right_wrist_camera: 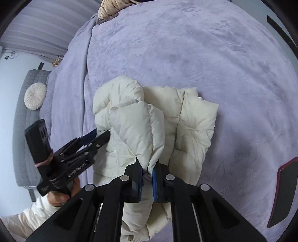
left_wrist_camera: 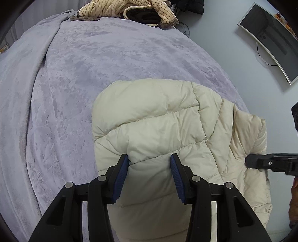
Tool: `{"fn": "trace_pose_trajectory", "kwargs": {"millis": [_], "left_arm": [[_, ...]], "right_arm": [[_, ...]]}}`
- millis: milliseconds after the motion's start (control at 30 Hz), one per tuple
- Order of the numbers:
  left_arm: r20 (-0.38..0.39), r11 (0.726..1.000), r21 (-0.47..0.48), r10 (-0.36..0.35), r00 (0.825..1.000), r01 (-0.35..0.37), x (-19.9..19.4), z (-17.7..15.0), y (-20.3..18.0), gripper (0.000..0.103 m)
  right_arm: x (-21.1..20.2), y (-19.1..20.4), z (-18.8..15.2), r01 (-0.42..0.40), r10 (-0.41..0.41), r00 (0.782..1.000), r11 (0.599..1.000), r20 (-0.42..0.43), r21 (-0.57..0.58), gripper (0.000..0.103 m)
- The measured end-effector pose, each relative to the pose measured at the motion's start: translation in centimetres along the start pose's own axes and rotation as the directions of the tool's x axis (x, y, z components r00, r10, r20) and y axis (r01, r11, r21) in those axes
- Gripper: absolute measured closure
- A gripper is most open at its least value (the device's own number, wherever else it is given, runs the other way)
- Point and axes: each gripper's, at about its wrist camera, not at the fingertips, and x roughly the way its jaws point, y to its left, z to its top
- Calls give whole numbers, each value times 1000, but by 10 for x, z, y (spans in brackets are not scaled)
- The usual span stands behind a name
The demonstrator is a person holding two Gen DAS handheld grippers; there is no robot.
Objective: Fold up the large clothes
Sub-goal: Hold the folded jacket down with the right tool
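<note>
A cream quilted puffer jacket (left_wrist_camera: pixel 163 119) lies bunched on a bed's lilac plush blanket (left_wrist_camera: pixel 74 74). My left gripper (left_wrist_camera: pixel 149 163) holds a thick padded fold of it, blue pads (left_wrist_camera: pixel 123 167) pressed into the fabric on both sides, jaws part-way apart. In the right wrist view the jacket (right_wrist_camera: pixel 193 119) is folded over itself, and my right gripper (right_wrist_camera: pixel 148 167) is shut on a thin pinched ridge of it, lifted off the bed. The left gripper (right_wrist_camera: pixel 102 135) shows there at the jacket's left edge, held by a hand (right_wrist_camera: pixel 59 197). The right gripper's black body (left_wrist_camera: pixel 270 163) enters from the right.
A striped beige garment (left_wrist_camera: pixel 130 9) and dark clothes are piled at the bed's far end. A flat screen (left_wrist_camera: pixel 270 41) hangs on the pale wall. A grey quilted headboard with a round white cushion (right_wrist_camera: pixel 35 95) is at left. A dark, red-edged flat object (right_wrist_camera: pixel 285 193) lies on the blanket at right.
</note>
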Motion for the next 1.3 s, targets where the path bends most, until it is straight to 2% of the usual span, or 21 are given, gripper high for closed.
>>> {"fn": "trace_pose_trajectory", "kwargs": {"millis": [167, 300, 367, 467, 633, 700, 767, 800, 833, 867, 900, 933, 1033, 1067, 1133, 1200, 1300], "left_arm": [[-4, 996, -46, -76, 997, 75, -4, 0, 13, 56], [-24, 994, -68, -90, 996, 88, -7, -1, 22, 56], [-34, 995, -62, -82, 996, 79, -10, -1, 25, 56], [-48, 995, -68, -76, 996, 72, -16, -3, 35, 56], [-112, 985, -126, -133, 985, 119, -16, -14, 57, 56], [-129, 964, -178, -222, 966, 198, -14, -20, 68, 56], [-172, 920, -245, -351, 921, 305, -2, -24, 77, 56], [-189, 902, -272, -393, 900, 336, 6, -26, 79, 56], [-199, 893, -287, -409, 891, 346, 13, -28, 80, 56], [-203, 890, -292, -415, 887, 350, 19, -27, 80, 51], [-203, 890, -290, -417, 886, 353, 23, -26, 79, 42], [-200, 891, -286, -417, 887, 354, 26, -25, 76, 27], [-222, 903, -261, -401, 889, 342, 36, -22, 64, 26], [-232, 915, -242, -379, 896, 324, 39, -21, 58, 26], [-250, 940, -184, -326, 912, 286, 44, -20, 43, 16], [-265, 963, -123, -265, 927, 240, 48, -20, 29, 15], [-259, 971, -108, -233, 937, 212, 49, -20, 23, 15]], "right_arm": [[30, -55, -18, 26, -25, 1000, 992, -7, 127, 94], [72, -97, -23, -99, 103, 995, 965, -5, 244, 94], [82, -104, -23, -126, 130, 992, 956, 2, 264, 94], [86, -103, -24, -124, 128, 992, 960, 2, 251, 94], [89, -104, -21, -117, 123, 992, 964, -9, 241, 94], [91, -102, -21, -114, 119, 993, 965, -9, 237, 94], [90, -101, -20, -114, 119, 993, 965, -9, 236, 94], [89, -100, -21, -115, 121, 993, 965, -9, 237, 94], [89, -100, -22, -115, 121, 993, 965, -9, 237, 94], [89, -100, -22, -116, 122, 993, 964, -9, 238, 94], [88, -100, -21, -116, 122, 993, 964, -8, 239, 94], [88, -100, -22, -117, 122, 992, 964, -8, 239, 94], [88, -100, -22, -116, 121, 993, 965, -8, 235, 94], [89, -100, -22, -116, 121, 993, 965, -7, 236, 94], [89, -100, -22, -116, 121, 993, 964, -7, 238, 94], [88, -100, -22, -115, 120, 993, 965, -9, 238, 94], [80, -95, -20, -100, 106, 994, 967, -16, 233, 89]]}}
